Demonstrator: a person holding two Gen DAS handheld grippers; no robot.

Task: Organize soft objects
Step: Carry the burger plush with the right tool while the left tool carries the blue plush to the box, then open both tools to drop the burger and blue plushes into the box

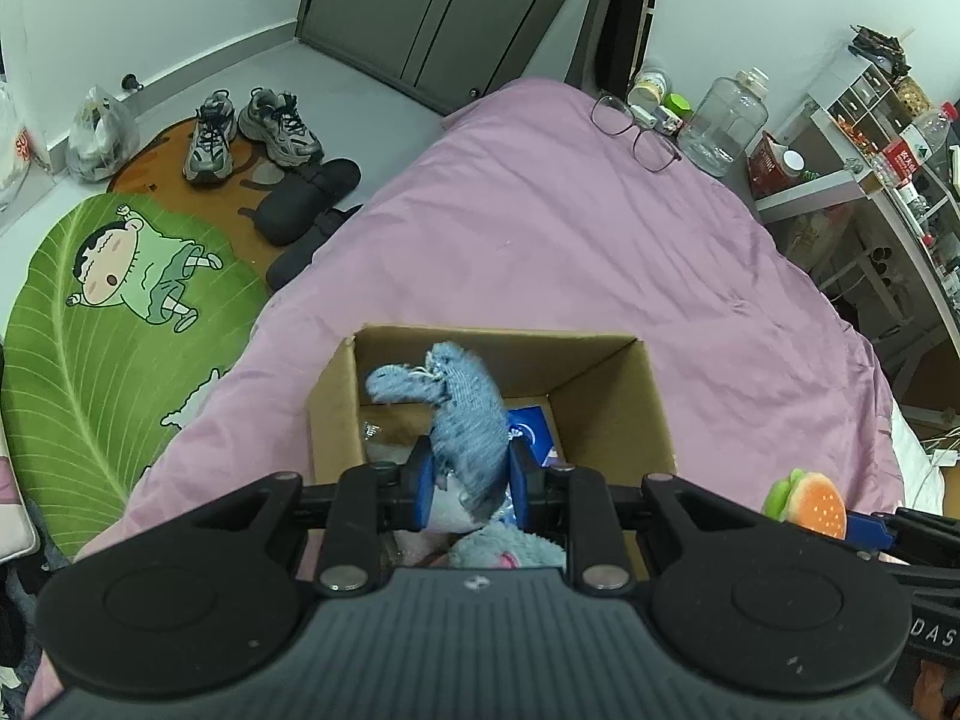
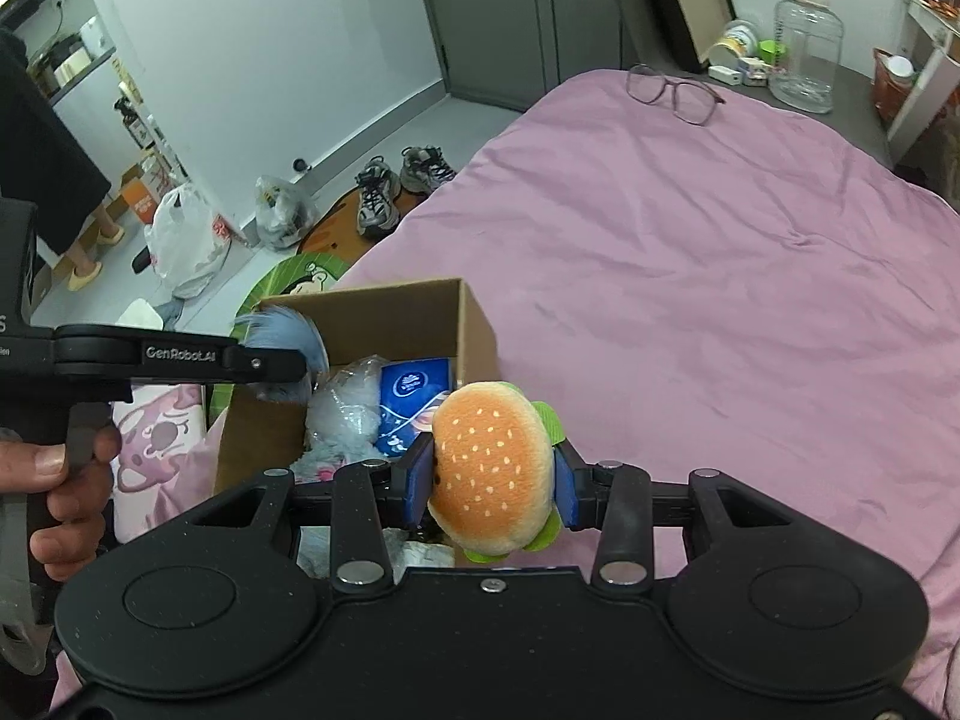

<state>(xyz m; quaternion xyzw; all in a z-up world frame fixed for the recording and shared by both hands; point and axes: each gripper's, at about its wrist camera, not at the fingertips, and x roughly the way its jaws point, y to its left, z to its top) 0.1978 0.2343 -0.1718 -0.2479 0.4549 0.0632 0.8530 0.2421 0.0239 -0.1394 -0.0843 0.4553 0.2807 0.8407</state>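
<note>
So you've got both hands full right now. Your left gripper point(image 1: 470, 483) is clamped tight on a blue-grey plush toy point(image 1: 462, 414), blue pads squeezing its lower part from both sides, and the toy sticks up and flops over above the open cardboard box point(image 1: 606, 384). From the right wrist view you can see the same toy as a fuzzy blue tuft poking past the left gripper's arm, right over the near-left corner of the box.

Your right gripper point(image 2: 493, 489) is closed on a burger plush point(image 2: 492, 468), the orange bun with pale seed dots facing the camera and green lettuce bits peeking out at the top right and bottom. It sits at the right edge of the box, about over the rim where the cardboard meets the pink bedspread point(image 2: 720, 276). In the left wrist view the burger shows up off to the right, beside the box.

Inside the box there's already a blue tissue pack point(image 2: 414, 396), something wrapped in clear crinkly plastic point(image 2: 345, 408), and a pale fluffy toy point(image 1: 510, 549) with a bit of pink on it nearest you.

The box sits on the bed near its left edge. A pair of glasses point(image 2: 675, 90) lies at the far end of the bedspread, well apart from everything. Your left hand point(image 2: 66, 498) is wrapped round its gripper handle at the left of the right wrist view.
</note>
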